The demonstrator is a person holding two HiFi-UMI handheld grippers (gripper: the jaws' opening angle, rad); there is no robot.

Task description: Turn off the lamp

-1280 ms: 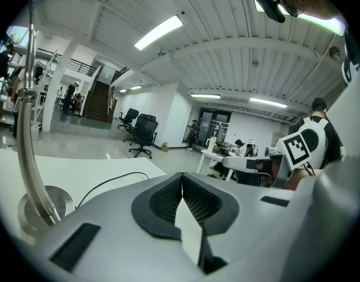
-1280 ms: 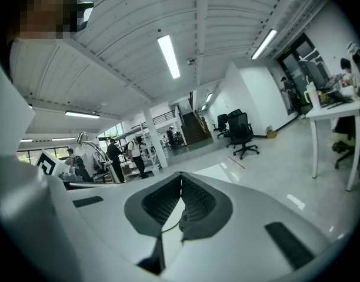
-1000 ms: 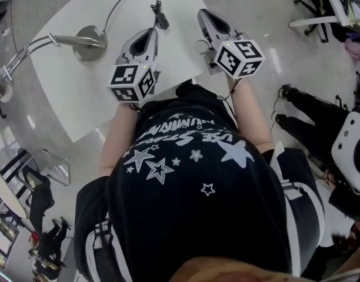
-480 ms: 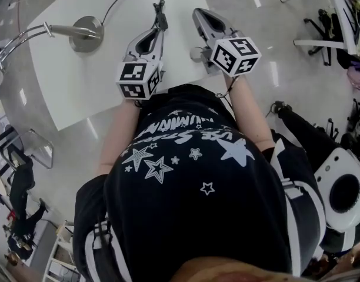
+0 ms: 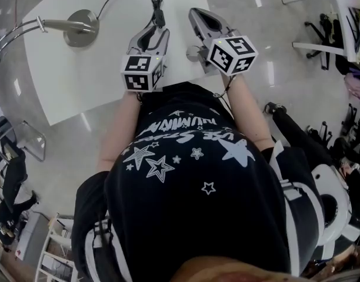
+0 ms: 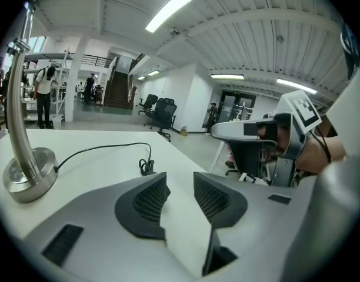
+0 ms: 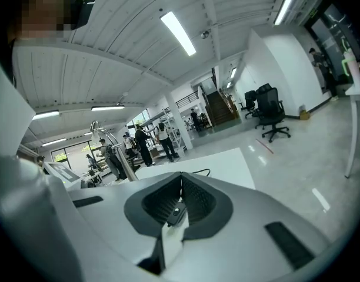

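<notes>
Hand-held grippers — left (image 6: pixel 179 179) opening, empty; right (image 7: pixel 181 175) closed

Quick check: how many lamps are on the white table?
1. A chrome lamp stands at the far left of the white table, its arm arching past the edge. The person's torso hides the near edge.

Lettering on the black shirt (image 5: pixel 192 216) cannot be read.

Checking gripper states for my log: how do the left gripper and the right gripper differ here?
Left gripper: jaws apart and opening, with only bare table between them. Right gripper: jaws meet at the tips. The left gripper sits just behind the lamp cord; the right gripper sits by the table's edge. Both point out over the table.
</notes>
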